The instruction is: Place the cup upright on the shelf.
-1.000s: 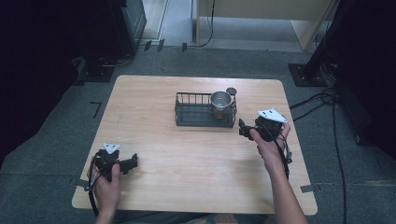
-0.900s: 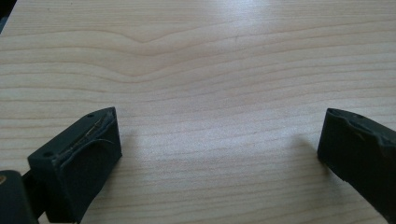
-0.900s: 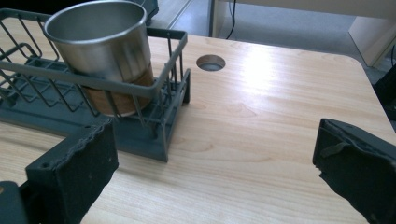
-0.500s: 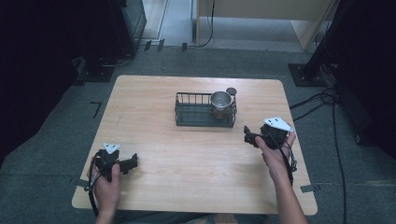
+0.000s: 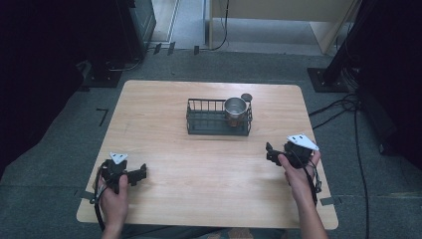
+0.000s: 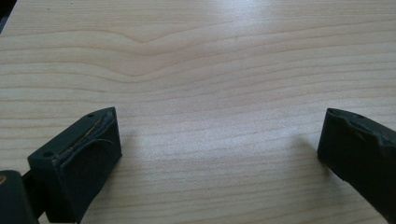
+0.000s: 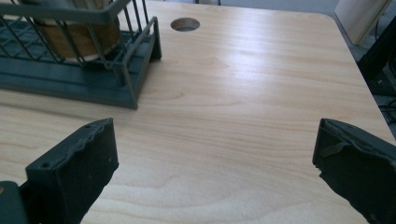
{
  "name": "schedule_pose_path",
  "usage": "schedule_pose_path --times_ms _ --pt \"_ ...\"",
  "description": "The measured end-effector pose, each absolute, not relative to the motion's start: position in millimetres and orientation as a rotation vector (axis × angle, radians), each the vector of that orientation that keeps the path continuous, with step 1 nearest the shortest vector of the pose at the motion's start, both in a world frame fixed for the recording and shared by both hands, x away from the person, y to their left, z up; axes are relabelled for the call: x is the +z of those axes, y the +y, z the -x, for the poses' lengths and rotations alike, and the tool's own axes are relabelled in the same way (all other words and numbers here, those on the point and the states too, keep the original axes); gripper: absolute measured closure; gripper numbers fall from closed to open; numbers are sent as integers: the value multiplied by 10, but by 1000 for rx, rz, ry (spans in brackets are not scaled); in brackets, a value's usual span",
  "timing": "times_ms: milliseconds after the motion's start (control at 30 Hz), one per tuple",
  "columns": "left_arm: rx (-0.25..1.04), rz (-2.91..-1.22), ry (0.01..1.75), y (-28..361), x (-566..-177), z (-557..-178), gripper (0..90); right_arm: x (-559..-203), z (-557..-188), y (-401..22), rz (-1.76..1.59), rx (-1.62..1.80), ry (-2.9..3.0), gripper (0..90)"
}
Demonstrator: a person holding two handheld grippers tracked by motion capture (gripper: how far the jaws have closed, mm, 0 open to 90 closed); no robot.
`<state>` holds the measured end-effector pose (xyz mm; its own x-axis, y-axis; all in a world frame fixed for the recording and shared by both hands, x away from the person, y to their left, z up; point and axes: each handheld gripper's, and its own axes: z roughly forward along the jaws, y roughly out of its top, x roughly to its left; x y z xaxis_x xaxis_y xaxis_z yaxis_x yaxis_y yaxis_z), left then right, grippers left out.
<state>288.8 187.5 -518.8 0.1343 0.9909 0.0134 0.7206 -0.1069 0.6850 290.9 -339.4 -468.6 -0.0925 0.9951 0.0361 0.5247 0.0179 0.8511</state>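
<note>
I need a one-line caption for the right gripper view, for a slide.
Open right gripper over the wooden table, with the metal cup standing in the wire basket ahead.

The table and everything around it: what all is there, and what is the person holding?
Table: one, light wood, centre of the room on grey carpet.
Wire basket: one, dark, far middle of the table.
Metal cup: one, silvery, inside the basket's right end.
Round hole: one, in the tabletop just behind the basket.
Cables: several, black, on the floor at right.
Left hand-held gripper: one, black, near left edge, jaws apart, empty.
Right hand-held gripper: one, black, right side, jaws apart, empty.
</note>
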Motion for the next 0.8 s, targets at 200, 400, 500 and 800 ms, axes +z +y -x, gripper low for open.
schedule_pose_path --times_ms 200,400,500,800 --pt "665 -1888 1640 1875 -5188 -2888 0 -4791 -2804 -3486 -1591 951 1681 0" --pt "665 -1888 1641 1875 -5188 -2888 0 -4893 -2702 -3582 -1624 928 1674 0" --pt "665 -1888 1640 1875 -5188 -2888 0 -4931 -2653 -3630 -1639 917 1673 0" --pt "665 -1887 1641 1875 -5188 -2888 0 -5046 -2498 -3768 -1676 880 1668 0"
